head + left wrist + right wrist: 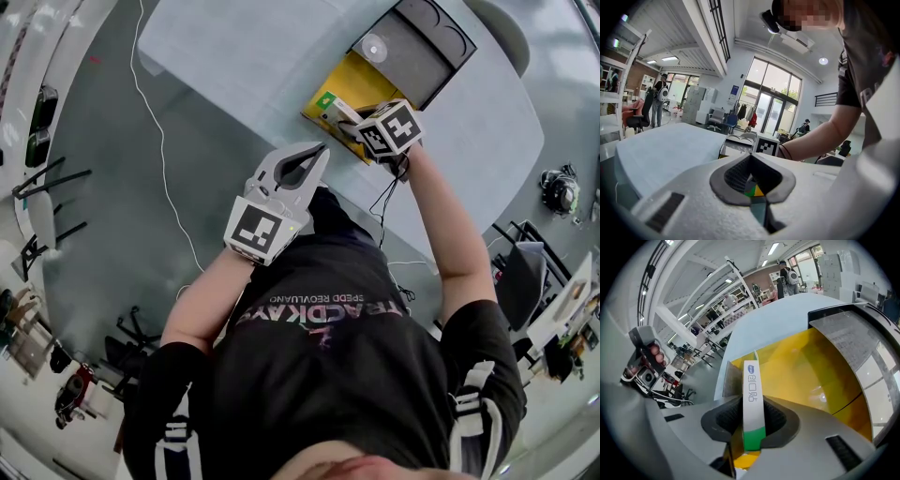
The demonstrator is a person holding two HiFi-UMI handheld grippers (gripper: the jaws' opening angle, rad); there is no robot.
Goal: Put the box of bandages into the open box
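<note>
R tongs (752, 430) clamped on bandage box (753, 394), upright over yellow open box (811, 371) at table (234, 56) near edge, L tongs (754, 190) closed, empty; pick done, lower + release prob still left.

A broad, pale blue-grey worktop (234, 56) with rounded corners carries everything here, and its surface is matt and plain. Directly on it, close to the edge nearest the person and set at a slant to that edge, sits the open box (364, 82), bright yellow inside. Its dark grey lid (417, 42) is swung back on the far side of the yellow part, toward the middle of the worktop. The lid shows a pale round disc (373, 45) near one corner and two rounded hollows along its far rim.
</note>
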